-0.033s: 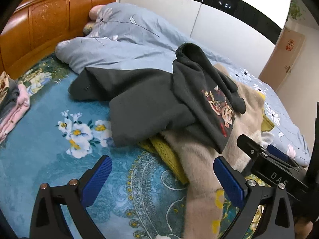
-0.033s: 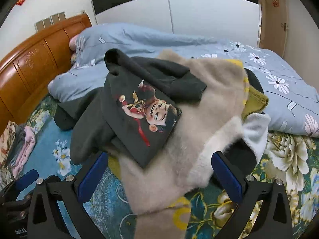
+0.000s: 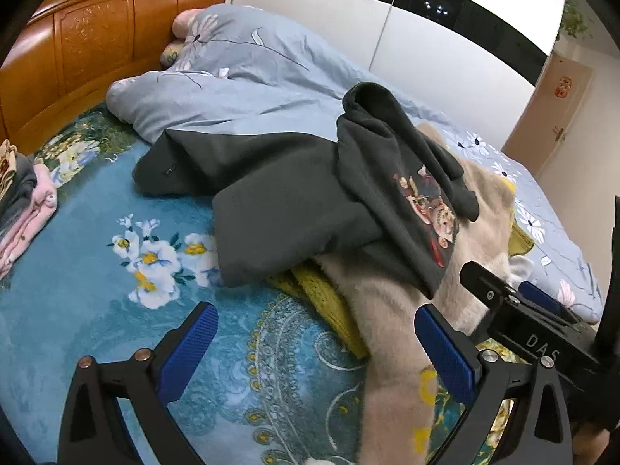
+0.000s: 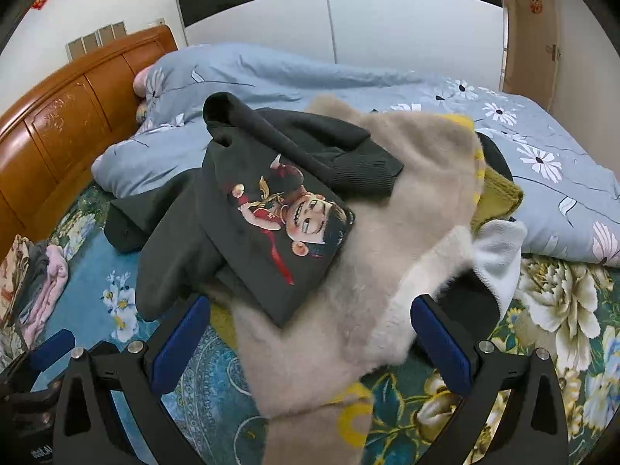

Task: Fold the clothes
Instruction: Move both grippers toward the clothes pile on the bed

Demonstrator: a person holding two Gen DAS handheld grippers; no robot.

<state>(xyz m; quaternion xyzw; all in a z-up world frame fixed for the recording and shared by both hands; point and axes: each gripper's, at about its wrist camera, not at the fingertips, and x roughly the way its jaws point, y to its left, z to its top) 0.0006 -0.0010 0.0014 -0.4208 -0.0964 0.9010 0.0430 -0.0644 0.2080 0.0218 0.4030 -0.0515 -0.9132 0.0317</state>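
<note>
The bed [image 3: 97, 290], spread with a blue flowered sheet, carries everything the task concerns, and a rumpled light-blue duvet [image 3: 248, 89] lies pushed toward the wooden headboard [image 3: 77, 50]. Across the middle of the sheet sprawls a loose heap of clothes [image 4: 310, 213], and none of it shows a fold: a long dark grey garment [image 3: 279, 209] lies slack at the left side of the heap, a fuzzy beige garment [image 4: 407, 209] with yellow trim drapes over the near side, a dark sweatshirt with a cartoon print [image 4: 286, 224] sits crumpled on top with one ribbed cuff thrown across the beige fleece, and a mustard knit [image 3: 321, 302] and a white fleece piece [image 4: 500, 248] poke out from underneath. At the far left edge of the bed, well apart from the heap, a small stack of folded clothes [image 3: 27, 209] in pink and grey rests neatly, so some folded work lies there, though whether this session made it cannot be told. By that reading the bulk of the job is left, since at least five garments remain unfolded. The left gripper [image 3: 314, 352] hangs above the sheet just before the heap with its blue pads spread wide and nothing between them; the right gripper [image 4: 310, 341] is likewise spread wide and empty, poised over the near end of the beige garment.
</note>
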